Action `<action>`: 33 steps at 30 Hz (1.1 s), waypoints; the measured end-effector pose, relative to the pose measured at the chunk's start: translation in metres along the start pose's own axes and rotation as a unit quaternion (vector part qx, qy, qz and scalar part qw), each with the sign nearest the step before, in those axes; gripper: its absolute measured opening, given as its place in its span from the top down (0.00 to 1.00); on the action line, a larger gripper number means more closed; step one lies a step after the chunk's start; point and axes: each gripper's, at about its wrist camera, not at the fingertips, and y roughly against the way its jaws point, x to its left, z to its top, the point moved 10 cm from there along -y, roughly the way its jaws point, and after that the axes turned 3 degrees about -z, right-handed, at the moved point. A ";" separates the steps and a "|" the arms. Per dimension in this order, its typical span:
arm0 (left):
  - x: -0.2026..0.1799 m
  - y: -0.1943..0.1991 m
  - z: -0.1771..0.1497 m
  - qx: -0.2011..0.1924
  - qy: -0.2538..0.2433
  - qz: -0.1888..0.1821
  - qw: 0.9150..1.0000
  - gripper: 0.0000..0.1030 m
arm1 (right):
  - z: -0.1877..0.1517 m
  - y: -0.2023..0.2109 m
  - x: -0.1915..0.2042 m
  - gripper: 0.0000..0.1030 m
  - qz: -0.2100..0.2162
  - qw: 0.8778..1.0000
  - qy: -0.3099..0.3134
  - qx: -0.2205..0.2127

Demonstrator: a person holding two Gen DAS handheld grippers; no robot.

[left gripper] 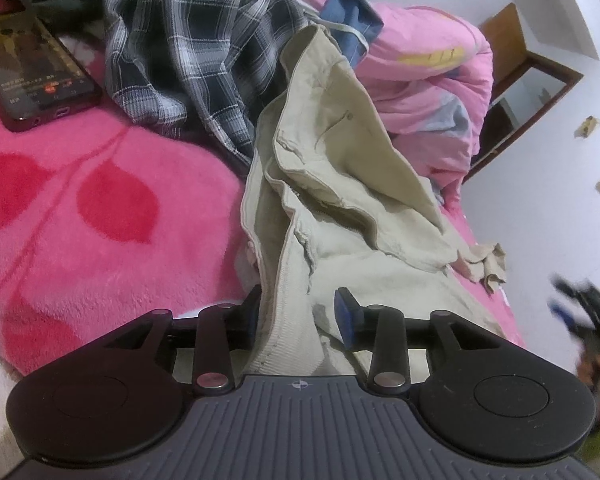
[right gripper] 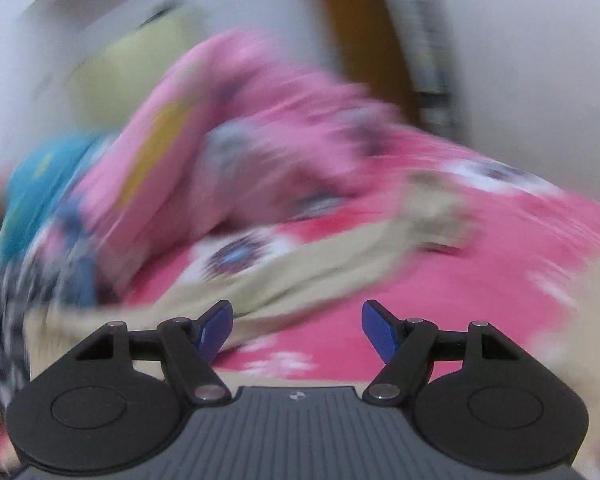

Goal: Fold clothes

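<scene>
Crumpled beige trousers (left gripper: 340,168) lie on the pink bed cover (left gripper: 100,220). My left gripper (left gripper: 300,314) is partly closed, and a thick bunch of the trousers' edge is pinched between its blue pads. The right wrist view is heavily motion-blurred. In it my right gripper (right gripper: 296,324) stands open with nothing between its fingers, just above the bed, and the beige trousers (right gripper: 300,272) stretch across in front of it. A black and white plaid shirt (left gripper: 192,40) lies heaped behind the trousers.
A phone (left gripper: 32,68) with a lit screen lies on the cover at the far left. A bunched pink quilt (left gripper: 428,80) and a blue garment (left gripper: 352,16) sit at the back. Beyond the bed's right edge are a white wall and a wooden frame (left gripper: 532,64).
</scene>
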 end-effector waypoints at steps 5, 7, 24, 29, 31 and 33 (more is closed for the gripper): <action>-0.001 0.001 -0.001 -0.007 -0.017 0.005 1.000 0.65 | -0.019 -0.083 0.160 0.29 0.142 0.962 0.232 0.010; 0.000 0.000 -0.001 -0.006 -0.018 0.002 1.000 0.65 | -0.031 -0.107 0.201 0.26 0.173 0.941 0.289 0.016; 0.005 -0.001 0.010 -0.015 -0.024 -0.017 0.999 0.65 | -0.040 -0.184 0.244 0.94 0.208 0.927 0.304 0.075; 0.008 -0.005 0.009 -0.006 -0.020 -0.022 1.000 0.65 | -0.043 -0.196 0.235 0.94 0.186 0.928 0.305 0.106; 0.008 -0.005 0.009 -0.006 -0.021 -0.021 1.000 0.65 | -0.052 -0.210 0.244 0.94 0.181 0.923 0.316 0.126; 0.008 -0.004 0.007 -0.008 -0.019 -0.020 1.000 0.65 | -0.065 -0.225 0.253 0.94 0.169 0.914 0.337 0.151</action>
